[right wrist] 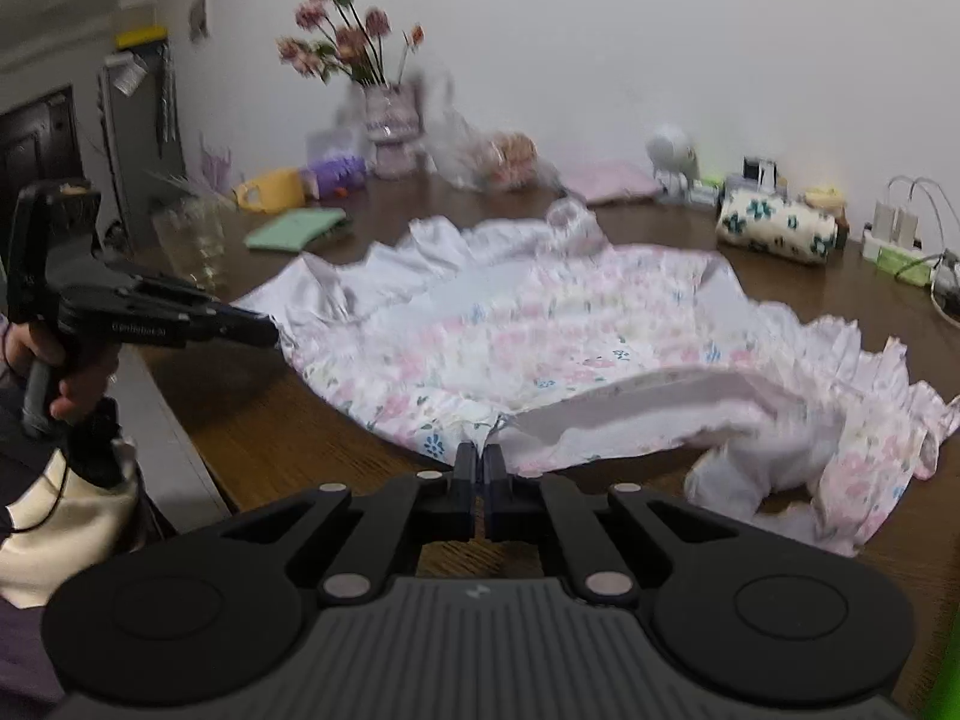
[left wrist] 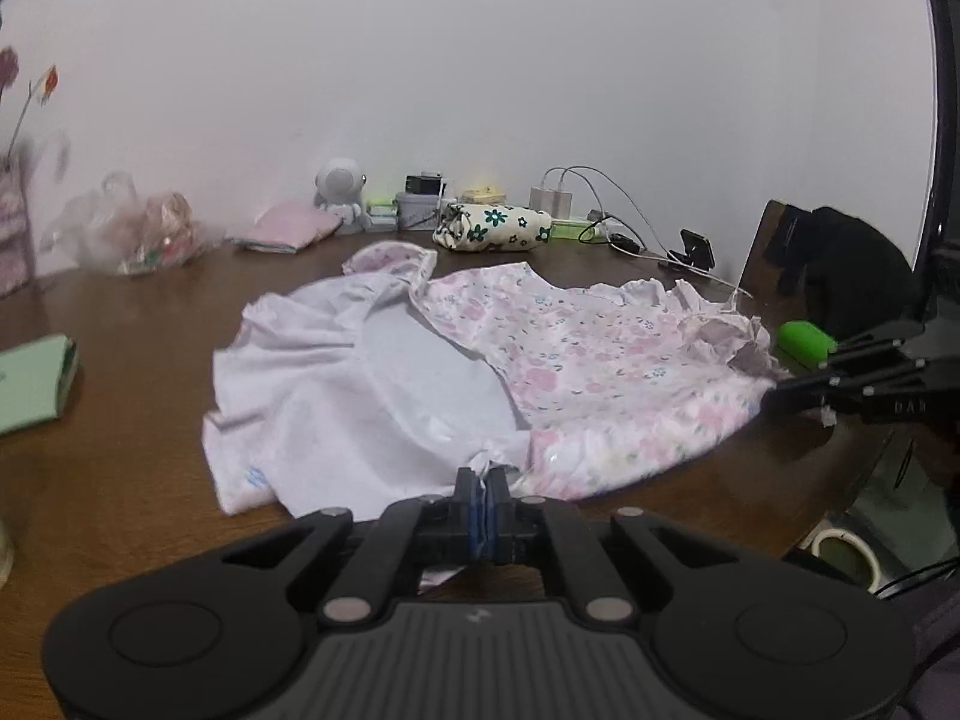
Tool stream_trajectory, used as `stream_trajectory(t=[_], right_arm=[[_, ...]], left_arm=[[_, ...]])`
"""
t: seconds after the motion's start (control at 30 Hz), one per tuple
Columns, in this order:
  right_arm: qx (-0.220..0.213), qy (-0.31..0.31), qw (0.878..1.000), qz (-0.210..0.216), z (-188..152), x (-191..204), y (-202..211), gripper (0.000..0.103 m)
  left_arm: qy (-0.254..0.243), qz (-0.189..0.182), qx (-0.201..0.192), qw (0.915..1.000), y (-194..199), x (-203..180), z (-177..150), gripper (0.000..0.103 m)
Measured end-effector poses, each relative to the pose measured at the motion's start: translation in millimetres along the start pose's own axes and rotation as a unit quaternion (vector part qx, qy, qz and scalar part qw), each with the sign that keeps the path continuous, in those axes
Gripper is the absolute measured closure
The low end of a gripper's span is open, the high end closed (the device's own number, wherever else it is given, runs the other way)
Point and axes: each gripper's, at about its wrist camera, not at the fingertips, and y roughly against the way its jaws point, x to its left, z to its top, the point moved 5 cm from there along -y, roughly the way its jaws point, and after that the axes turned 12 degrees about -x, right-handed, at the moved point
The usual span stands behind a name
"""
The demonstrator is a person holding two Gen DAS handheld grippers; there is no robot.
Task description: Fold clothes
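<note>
A pink floral dress with a white lining lies spread on the brown wooden table. My left gripper is shut on the dress's near hem, where white lining meets the floral cloth. My right gripper is shut on another part of the hem, at the floral edge of the dress. Each gripper shows in the other's view: the right one at the dress's right edge, the left one at the dress's left edge.
Along the wall stand a flower vase, a floral pouch, a folded pink cloth, chargers with cables and a plastic bag. A green cloth and a glass stand at the left. A green roller lies at the right.
</note>
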Motion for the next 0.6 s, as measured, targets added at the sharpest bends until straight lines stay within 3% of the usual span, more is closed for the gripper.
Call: stream_trajectory(t=[0.07,0.17,0.23,0.37,0.47,0.5,0.57,0.6], right_arm=[[0.01,0.019,1.0,-0.011,-1,-4,1,0.1],[0.019,0.044,0.998,-0.032,-7,-8,1,0.08],[0.012,0.052,0.998,-0.02,-9,-5,5,0.056],[0.014,0.083,0.996,0.007,-13,9,-3,0.05],[0.022,0.076,0.997,0.008,-17,9,-12,0.051],[0.024,0.067,0.997,0.009,-18,7,-13,0.057],[0.028,0.051,0.998,0.009,-19,3,-14,0.079],[0.03,0.042,0.999,0.01,-19,1,-15,0.093]], left_arm=[[-0.023,-0.002,0.001,0.9997,0,-5,-3,0.088],[-0.052,-0.009,-0.002,0.9986,0,-9,-12,0.054],[-0.068,-0.011,-0.005,0.9976,-2,-10,-18,0.051],[-0.073,-0.002,0.002,0.9973,-14,-2,-22,0.051],[-0.074,-0.007,0.006,0.9972,-21,1,-23,0.057],[-0.069,-0.017,0.009,0.9974,-22,2,-22,0.077],[-0.063,-0.023,0.015,0.9976,-24,5,-21,0.101],[-0.061,-0.022,0.018,0.9977,-24,6,-21,0.102]])
